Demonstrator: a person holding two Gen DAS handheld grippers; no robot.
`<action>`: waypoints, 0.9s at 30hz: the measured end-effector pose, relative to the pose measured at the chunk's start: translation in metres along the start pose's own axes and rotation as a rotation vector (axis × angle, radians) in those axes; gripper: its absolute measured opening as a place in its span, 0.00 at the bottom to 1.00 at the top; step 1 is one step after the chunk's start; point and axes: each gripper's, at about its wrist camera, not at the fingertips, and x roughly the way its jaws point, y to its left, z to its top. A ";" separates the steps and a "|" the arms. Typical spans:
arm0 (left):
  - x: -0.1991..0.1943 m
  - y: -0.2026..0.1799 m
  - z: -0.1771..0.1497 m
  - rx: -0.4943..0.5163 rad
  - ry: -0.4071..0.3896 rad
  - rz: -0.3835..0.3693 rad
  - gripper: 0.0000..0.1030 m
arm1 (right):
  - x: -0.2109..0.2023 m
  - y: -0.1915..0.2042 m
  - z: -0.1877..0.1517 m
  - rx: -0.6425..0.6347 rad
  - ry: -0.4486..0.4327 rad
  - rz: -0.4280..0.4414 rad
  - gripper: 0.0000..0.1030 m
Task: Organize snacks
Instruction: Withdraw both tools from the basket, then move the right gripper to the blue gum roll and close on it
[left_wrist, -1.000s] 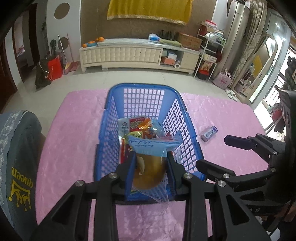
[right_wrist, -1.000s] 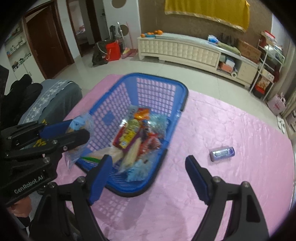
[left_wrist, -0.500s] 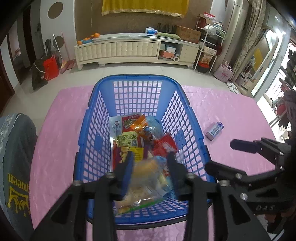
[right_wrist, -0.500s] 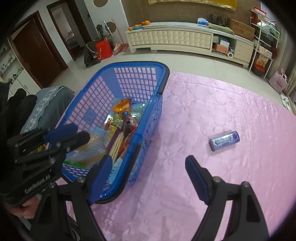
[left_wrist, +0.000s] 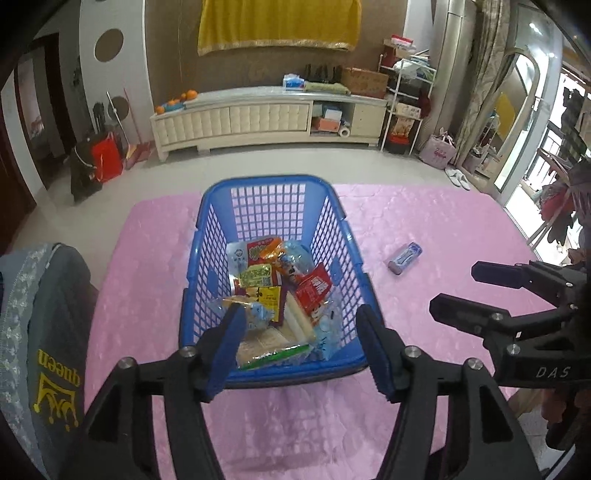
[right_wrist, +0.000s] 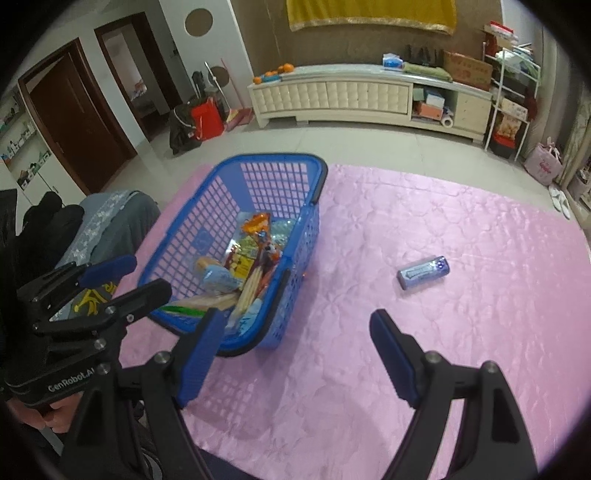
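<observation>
A blue plastic basket stands on the pink cloth and holds several snack packets. It also shows in the right wrist view. A clear bag of bread lies at the basket's near end. My left gripper is open and empty above the basket's near rim. A small blue-grey snack tube lies on the cloth to the right of the basket; it also shows in the left wrist view. My right gripper is open and empty, nearer than the tube.
The pink cloth covers the table. A grey jacket on a chair back is at the left edge. A white low cabinet stands across the room.
My left gripper opened and let the bread bag drop into the basket, then drew back. My right gripper shifted right, bringing the tube closer to centre.
</observation>
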 end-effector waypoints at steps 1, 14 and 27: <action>-0.006 -0.003 0.001 0.007 -0.007 0.002 0.61 | -0.005 0.000 0.000 0.000 -0.008 -0.001 0.82; -0.012 -0.019 0.033 0.042 -0.031 0.055 0.77 | -0.024 -0.022 0.020 -0.026 -0.033 -0.047 0.82; 0.072 -0.005 0.070 -0.008 0.105 0.064 0.78 | 0.041 -0.068 0.047 0.061 0.053 -0.097 0.82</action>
